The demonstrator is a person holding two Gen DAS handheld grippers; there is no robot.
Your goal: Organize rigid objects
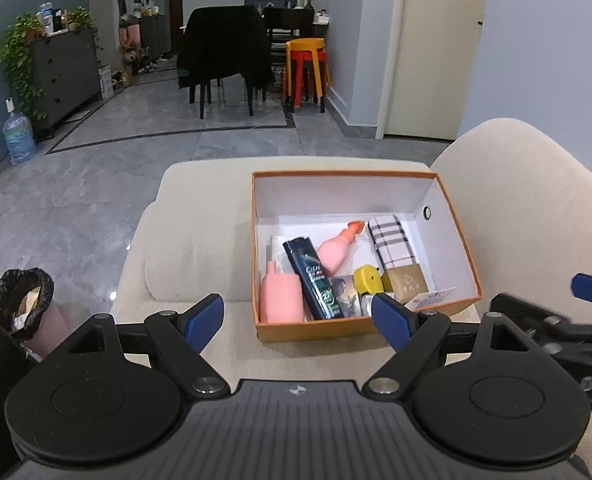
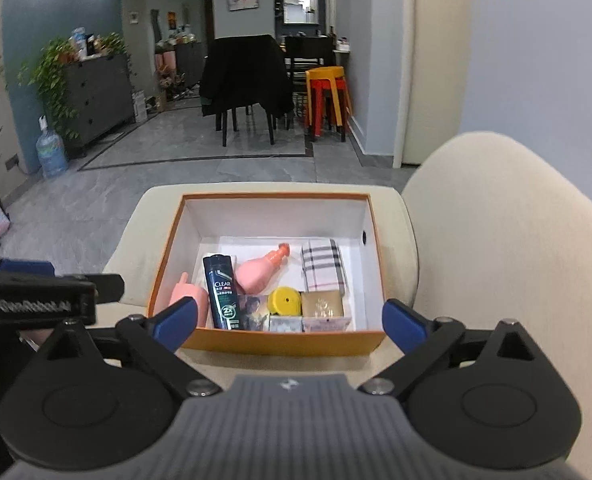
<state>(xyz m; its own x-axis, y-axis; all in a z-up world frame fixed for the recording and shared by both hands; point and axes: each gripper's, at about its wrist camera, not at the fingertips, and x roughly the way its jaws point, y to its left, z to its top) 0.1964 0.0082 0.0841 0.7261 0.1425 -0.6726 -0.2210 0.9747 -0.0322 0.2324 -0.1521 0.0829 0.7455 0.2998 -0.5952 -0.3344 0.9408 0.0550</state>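
One orange box (image 2: 279,342) with white inner walls sits on a cream sofa (image 2: 516,260). Inside lie two pink bottles (image 2: 259,272), one dark shampoo bottle (image 2: 223,292), one plaid case (image 2: 323,266), one yellow disc (image 2: 283,301), one gold box (image 2: 322,305) and some smaller packets along the near wall, too small to count. Left tongs (image 1: 296,318) and right tongs (image 2: 289,324) both stand wide apart and hold nothing, positioned just short of the box. One bin (image 1: 25,304) stands left of the sofa.
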